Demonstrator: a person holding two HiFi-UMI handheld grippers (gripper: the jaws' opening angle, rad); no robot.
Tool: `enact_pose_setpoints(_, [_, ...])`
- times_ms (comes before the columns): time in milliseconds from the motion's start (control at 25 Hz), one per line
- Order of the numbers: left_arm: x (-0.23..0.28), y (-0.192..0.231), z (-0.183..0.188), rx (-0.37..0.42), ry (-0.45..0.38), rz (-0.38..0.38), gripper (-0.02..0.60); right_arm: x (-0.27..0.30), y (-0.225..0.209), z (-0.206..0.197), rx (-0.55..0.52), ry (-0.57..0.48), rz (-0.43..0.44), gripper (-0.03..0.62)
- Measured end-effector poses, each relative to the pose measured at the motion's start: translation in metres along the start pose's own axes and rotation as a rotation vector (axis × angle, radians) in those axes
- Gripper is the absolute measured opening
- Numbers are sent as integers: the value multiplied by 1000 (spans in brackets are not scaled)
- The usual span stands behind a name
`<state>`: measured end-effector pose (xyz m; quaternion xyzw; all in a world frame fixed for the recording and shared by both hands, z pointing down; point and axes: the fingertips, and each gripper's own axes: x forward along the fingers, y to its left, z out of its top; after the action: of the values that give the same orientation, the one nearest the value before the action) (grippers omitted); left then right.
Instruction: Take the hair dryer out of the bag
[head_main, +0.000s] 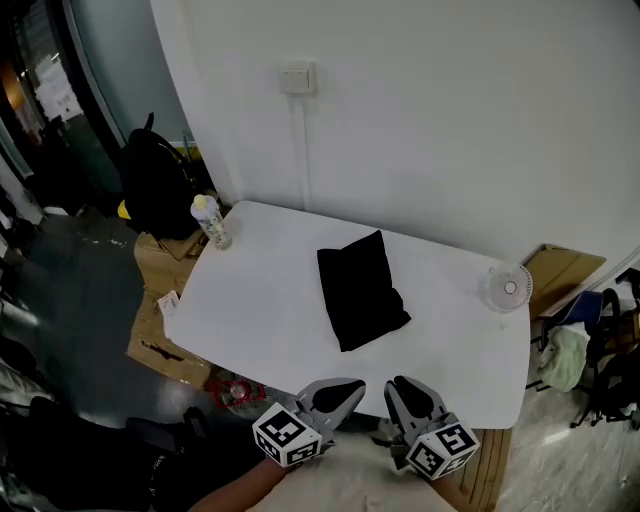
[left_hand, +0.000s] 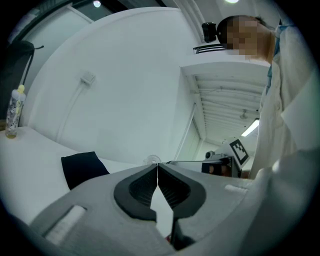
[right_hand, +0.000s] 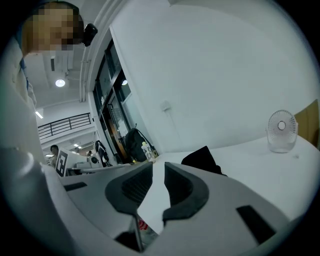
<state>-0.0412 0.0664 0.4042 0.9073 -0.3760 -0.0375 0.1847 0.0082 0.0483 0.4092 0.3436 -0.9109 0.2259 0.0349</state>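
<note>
White wall (head_main: 420, 120) backs the work area and carries a switch plate (head_main: 297, 78) with a conduit running down from it.

1. Table (head_main: 270, 320): white, with rounded corners, set against the wall. It fills the middle of the head view.
2. Backpack (head_main: 155, 185): black, upright on the floor beyond the table's far left corner, by the wall.
3. Cardboard (head_main: 160, 290): flat on the floor along the table's left edge.
4. Bag (head_main: 360, 290): black fabric, lying flat near the table centre, long side running from the wall toward the person. Its near right corner bulges slightly. Neither gripper touches it. The hair dryer does not show in any view; what the bag contains cannot be told.
5. Left gripper (left_hand: 158, 166): at the near table edge, well apart from the bag, pointing level toward the wall. Jaws are clenched, the pad tips meeting with nothing between them. In its own view the bag lies ahead and to the left.
6. Right gripper (right_hand: 158, 166): just beside the left one at the near edge, tilted slightly down. Jaws stand a narrow gap apart and grasp nothing; bare table shows through the gap. The bag lies ahead, just right of the jaws.
7. Fan (head_main: 508, 288): small, white, round, upright near the far right corner.
8. Bottle (head_main: 210, 220): clear, yellow cap, upright at the far left corner.
</note>
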Motion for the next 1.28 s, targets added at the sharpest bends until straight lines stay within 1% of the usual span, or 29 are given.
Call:
enact_pose_setpoints(160, [3,25,-3,7,36,-42,11,19,-10,-1,6,-6,-61,67])
enact_pose_setpoints(320, [10,46,-9,10,62,-64,11,31,-17,-2,-17,-9,-95,71])
enact_pose_setpoints(480, [17,52,-22,17,95,-88,11,39,-24,-10,-48,-9,-96,71])
enact_pose_setpoints(760, [31,67,-37,26,151,-68,11,54,-41,-25,-48,27,-88,71])
enact_pose_setpoints(840, [35,70,-41,45,168,-67,11,59,-47,-26,-45,30,-84,72])
enact_pose_setpoints(1000, [50,79,-48,98,176,-64,14,67,-63,-30,-28,38,-89,75])
enact_pose_setpoints(1040, [54,83,-50,110,184,-53,22,69,-66,-31,-24,40,-90,77])
enact_pose_setpoints(1160, [69,97,-55,143,209,-17,111,73,-77,-34,-18,44,-97,81])
enact_pose_setpoints(1280, [82,108,-58,167,235,4,126,75,-88,-36,-14,48,-111,84])
